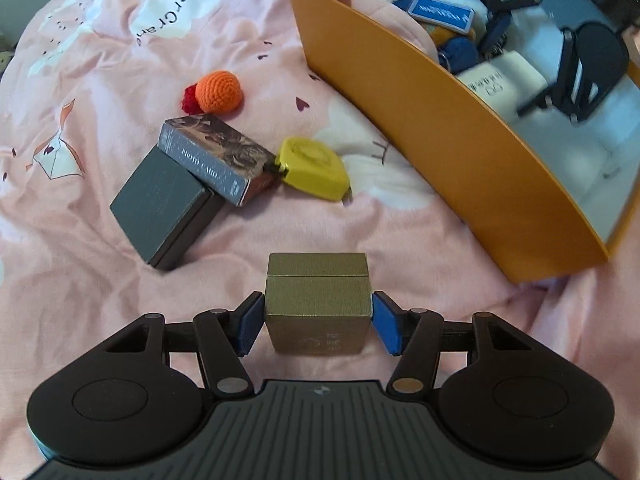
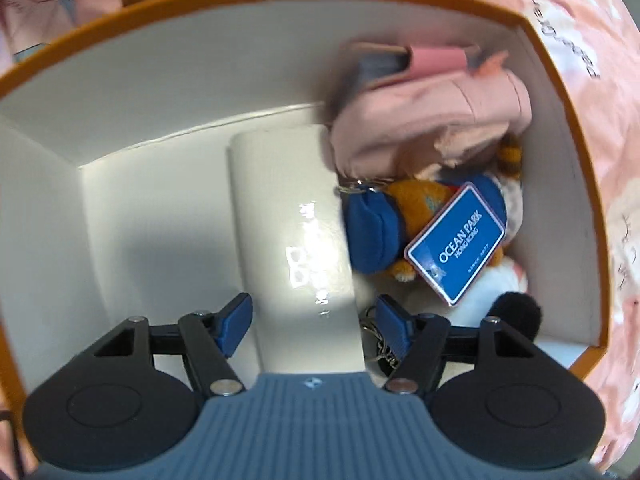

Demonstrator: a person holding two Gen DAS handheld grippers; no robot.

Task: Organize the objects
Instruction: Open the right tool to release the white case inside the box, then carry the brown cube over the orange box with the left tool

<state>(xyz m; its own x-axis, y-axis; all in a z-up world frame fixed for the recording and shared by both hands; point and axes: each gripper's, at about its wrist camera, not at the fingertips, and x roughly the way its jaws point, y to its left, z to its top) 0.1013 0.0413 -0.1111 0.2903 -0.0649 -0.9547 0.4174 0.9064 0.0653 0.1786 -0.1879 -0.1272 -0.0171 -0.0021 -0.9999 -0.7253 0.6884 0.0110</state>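
Your left tool is clamped on a small olive-gold box, its blue pads pressed to the box's two sides, with the pink printed bedsheet beneath it. Farther out on the sheet lie a dark grey box with a "PHOTO CARD" box leaning across its far end, a yellow tape measure touching that box's corner, and an orange crocheted ball beside a red one.

Your right tool points down into the orange storage box, jaws spread with a white oblong box between them; the pads stand just off its sides, not gripping. Right of the white box sit a pink pouch, a blue and orange plush toy and its blue "OCEAN PARK" tag. A keychain's metal links lie by the right finger.
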